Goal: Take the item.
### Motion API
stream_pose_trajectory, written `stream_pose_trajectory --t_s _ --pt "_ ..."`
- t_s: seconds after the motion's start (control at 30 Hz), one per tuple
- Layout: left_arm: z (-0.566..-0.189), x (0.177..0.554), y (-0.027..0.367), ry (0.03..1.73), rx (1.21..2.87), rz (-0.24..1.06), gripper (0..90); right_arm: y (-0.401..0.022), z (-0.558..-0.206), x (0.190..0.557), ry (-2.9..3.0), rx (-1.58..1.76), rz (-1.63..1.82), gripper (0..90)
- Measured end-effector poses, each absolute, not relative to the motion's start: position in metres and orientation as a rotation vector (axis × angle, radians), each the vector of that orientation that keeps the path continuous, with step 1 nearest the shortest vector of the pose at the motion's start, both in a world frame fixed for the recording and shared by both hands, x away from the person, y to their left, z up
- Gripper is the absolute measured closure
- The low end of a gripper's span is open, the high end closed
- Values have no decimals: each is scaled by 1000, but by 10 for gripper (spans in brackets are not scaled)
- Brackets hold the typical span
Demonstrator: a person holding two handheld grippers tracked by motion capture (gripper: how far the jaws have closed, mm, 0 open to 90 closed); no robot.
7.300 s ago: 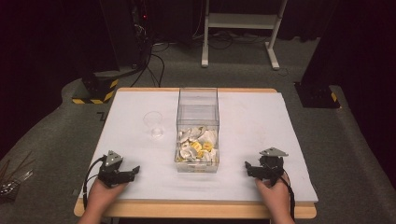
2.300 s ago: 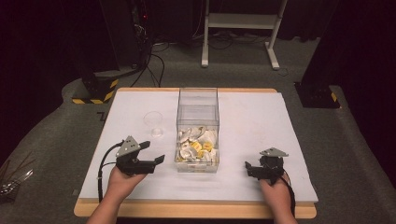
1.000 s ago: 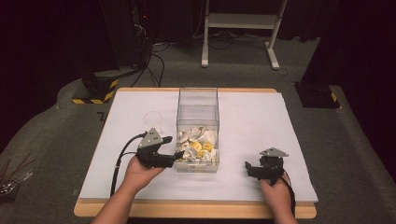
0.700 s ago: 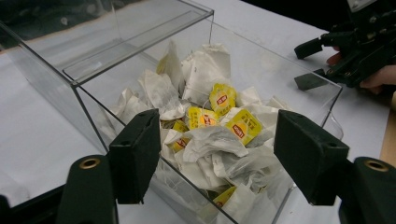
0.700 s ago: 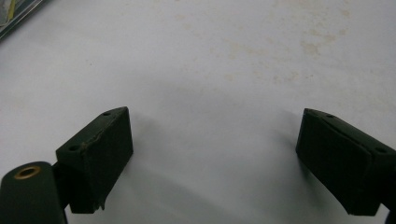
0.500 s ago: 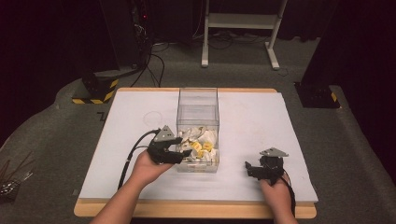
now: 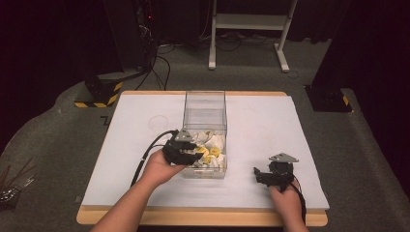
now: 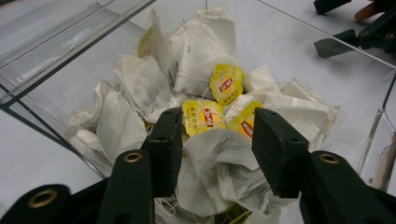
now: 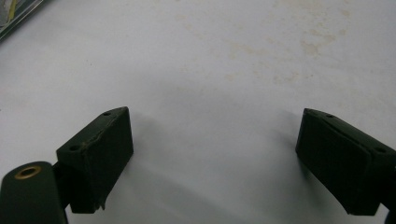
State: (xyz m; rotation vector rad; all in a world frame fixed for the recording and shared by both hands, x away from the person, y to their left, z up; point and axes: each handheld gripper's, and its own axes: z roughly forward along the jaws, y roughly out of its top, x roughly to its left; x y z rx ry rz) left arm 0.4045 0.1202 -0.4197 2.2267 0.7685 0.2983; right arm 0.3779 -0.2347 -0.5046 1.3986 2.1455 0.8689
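Note:
A clear plastic box [image 7: 205,112] stands mid-table, its near end heaped with white tea bags [image 7: 211,146] bearing yellow tags. My left gripper [image 7: 197,156] reaches in over the box's left wall. In the left gripper view its jaws [image 8: 218,120] have just been closing and stand either side of a crumpled tea bag [image 8: 219,156], with no visible squeeze on it. A yellow tag [image 8: 203,116] lies just beyond the tips. My right gripper [image 7: 258,172] rests on the white table right of the box. Its jaws [image 9: 215,126] are wide apart over bare table.
A clear cup [image 7: 158,123] stands faintly visible on the white table [image 7: 270,121], left of the box. The left gripper's cable [image 7: 147,154] trails toward the near edge. Beyond the table are a white stand [image 7: 246,29] and a yellow-and-black striped base [image 7: 96,94].
My left hand has moved right from the table's left side to the box and lowered its jaws into the tea bags, narrowing them. The right hand has stayed put.

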Motion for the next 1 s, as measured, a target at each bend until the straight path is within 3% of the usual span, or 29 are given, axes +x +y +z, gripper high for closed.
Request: stream_pose_trajectory --t_s 0.17,0.4,0.53,0.73,1.0 --pt "-421 411 117 794 2301 276 563 -235 -505 378 2146 1396 868 112" --pt "-424 410 111 791 2332 293 492 -235 -505 378 2145 1396 868 114" --pt "-425 412 107 794 2367 286 500 -235 -505 378 2146 1396 868 113" --pt "-426 416 102 787 2433 241 534 -235 -505 378 2145 1396 868 114" --pt "-427 417 101 802 2450 209 664 -235 -505 377 2146 1397 867 116"
